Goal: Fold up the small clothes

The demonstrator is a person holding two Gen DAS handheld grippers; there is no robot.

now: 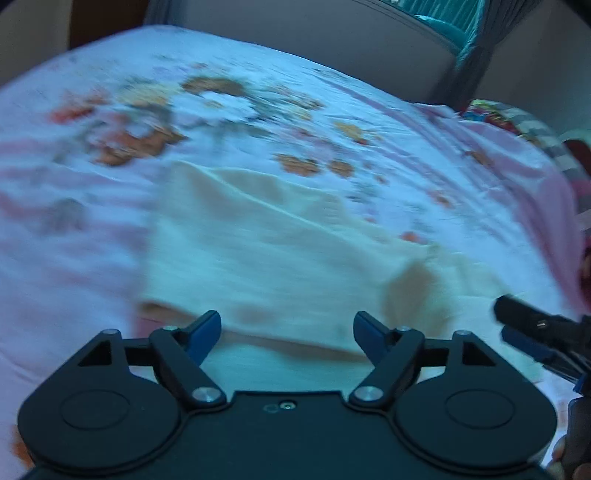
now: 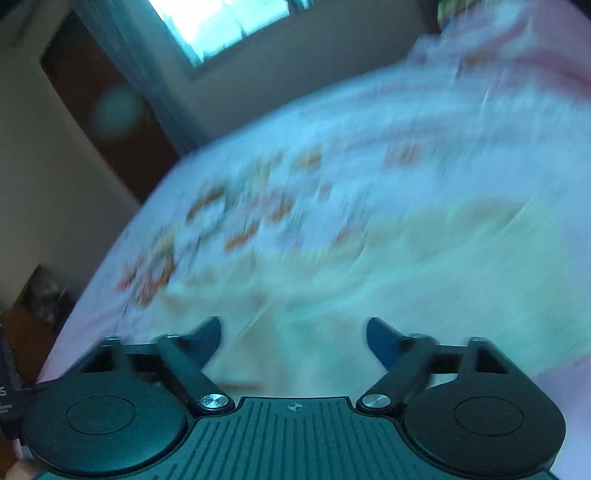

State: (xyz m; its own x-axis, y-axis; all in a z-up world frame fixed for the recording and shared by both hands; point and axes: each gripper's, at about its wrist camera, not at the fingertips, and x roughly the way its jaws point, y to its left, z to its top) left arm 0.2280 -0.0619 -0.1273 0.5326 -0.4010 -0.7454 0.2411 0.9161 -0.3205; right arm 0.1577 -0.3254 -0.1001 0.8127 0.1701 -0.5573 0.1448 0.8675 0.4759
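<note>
A small cream-white garment (image 1: 266, 251) lies spread on the floral bed sheet (image 1: 110, 229), with a fold ridge across it and a tan patch toward its right side. My left gripper (image 1: 286, 328) is open and empty, just above the garment's near edge. The right gripper (image 1: 517, 328) shows at the right edge of the left wrist view, over the garment's right corner. In the right wrist view my right gripper (image 2: 293, 334) is open and empty above the same garment (image 2: 424, 266), which is heavily blurred.
The bed sheet (image 2: 240, 177) has orange and brown flower prints. A wall and curtain (image 1: 465, 37) stand behind the bed. A colourful pillow or blanket (image 1: 517, 118) lies at the bed's far right. A window (image 2: 221, 22) and dark wooden door (image 2: 110, 122) show left of the bed.
</note>
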